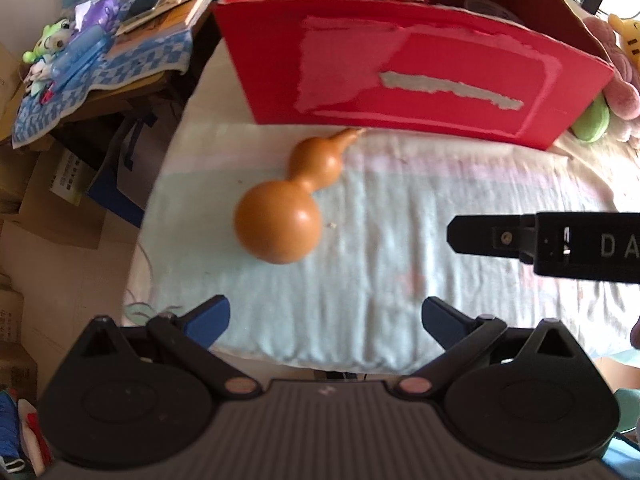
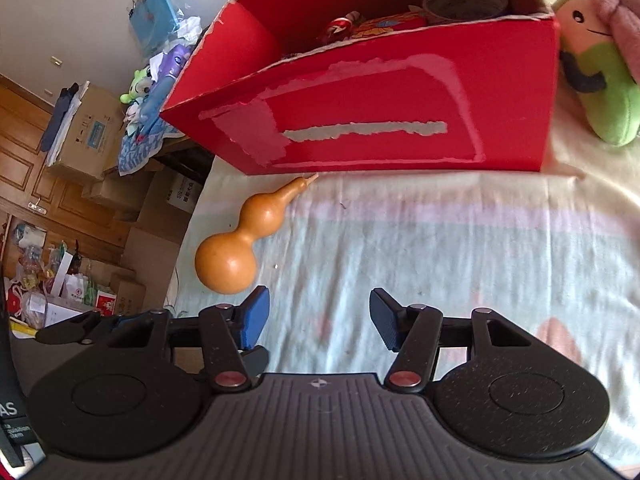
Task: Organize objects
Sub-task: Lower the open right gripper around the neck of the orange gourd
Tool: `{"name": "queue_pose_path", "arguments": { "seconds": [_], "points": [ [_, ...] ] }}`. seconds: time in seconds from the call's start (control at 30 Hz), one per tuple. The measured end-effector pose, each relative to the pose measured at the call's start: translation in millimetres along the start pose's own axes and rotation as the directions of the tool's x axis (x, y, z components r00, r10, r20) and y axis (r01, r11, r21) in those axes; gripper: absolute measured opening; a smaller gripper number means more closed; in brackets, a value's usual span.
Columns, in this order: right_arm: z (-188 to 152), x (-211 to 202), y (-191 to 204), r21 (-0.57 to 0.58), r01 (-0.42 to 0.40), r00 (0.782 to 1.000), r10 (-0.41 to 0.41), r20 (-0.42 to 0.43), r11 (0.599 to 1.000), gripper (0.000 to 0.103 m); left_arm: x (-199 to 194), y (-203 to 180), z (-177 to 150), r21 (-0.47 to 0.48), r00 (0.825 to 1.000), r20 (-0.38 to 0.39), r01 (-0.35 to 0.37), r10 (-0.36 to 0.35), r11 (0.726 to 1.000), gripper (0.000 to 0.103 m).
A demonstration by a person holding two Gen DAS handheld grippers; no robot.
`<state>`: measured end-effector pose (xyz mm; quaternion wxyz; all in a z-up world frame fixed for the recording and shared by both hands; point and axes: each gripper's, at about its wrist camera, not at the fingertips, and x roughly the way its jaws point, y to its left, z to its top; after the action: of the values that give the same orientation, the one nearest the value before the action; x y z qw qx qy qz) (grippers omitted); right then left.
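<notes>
Both grippers spread & empty over the bed; gourd loose on the blanket in front of the red box.

Left gripper (image 1: 326, 320), bottom centre of left wrist view: blue pads wide apart, nothing btwn them. Right gripper (image 2: 319, 320), bottom centre of right wrist view: jaws also parted, empty; its black finger also pokes in from mid-right edge of the left view. Gourd (image 1: 288, 204), tan w/ two bulbs, lies on its side centre-left of frame, fat end toward the grippers, thin stem tip touching or just short of the base of the red box (image 1: 400, 68) — can't tell which. In the right view it sits just up-left of the left pad, apart from it. Box fills upper frame, label torn off its front, tape roll (image 2: 466, 0) & red bits inside. Blanket (image 1: 400, 240) is pale blue/pink. Green plush (image 2: 600, 80) upper right beside box. Books, cartons & clutter upper left, off the bed.
</notes>
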<state>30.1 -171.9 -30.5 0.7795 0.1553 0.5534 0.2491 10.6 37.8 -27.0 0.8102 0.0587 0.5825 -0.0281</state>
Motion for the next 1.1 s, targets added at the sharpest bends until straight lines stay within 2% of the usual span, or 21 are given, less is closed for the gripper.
{"name": "queue_pose_path", "arguments": {
  "seconds": [0.2,0.4,0.67,0.83,0.97,1.1],
  "points": [
    [7.2,7.7,11.7,0.017,0.014,1.000,-0.014,0.003,1.000,0.054,-9.3,18.8,10.2,0.027,0.999,0.029,0.024,-0.025,0.999,0.101],
    [14.6,13.3,14.4,0.068,0.023,1.000,-0.023,0.006,0.997,0.042,-5.8,32.5,24.5,0.069,0.996,0.050,0.075,-0.079,0.995,0.101],
    [17.7,21.7,13.5,0.176,0.025,0.999,-0.033,0.040,0.984,0.042,11.3,41.5,37.9,0.128,0.980,0.015,0.193,-0.197,0.973,0.101],
    [15.6,26.7,14.3,0.231,0.007,0.998,-0.020,0.055,0.973,0.042,18.7,40.7,43.4,0.183,0.975,0.012,0.216,-0.222,0.959,0.101],
    [15.7,30.5,12.1,0.286,-0.044,0.997,0.025,0.071,0.957,0.042,23.0,46.4,45.6,0.201,0.965,0.006,0.255,-0.262,0.946,0.101],
    [14.6,38.4,11.3,0.324,-0.087,0.995,0.065,0.077,0.942,0.042,32.6,57.1,47.3,0.178,0.952,-0.015,0.302,-0.305,0.936,0.101]
  ]
}}
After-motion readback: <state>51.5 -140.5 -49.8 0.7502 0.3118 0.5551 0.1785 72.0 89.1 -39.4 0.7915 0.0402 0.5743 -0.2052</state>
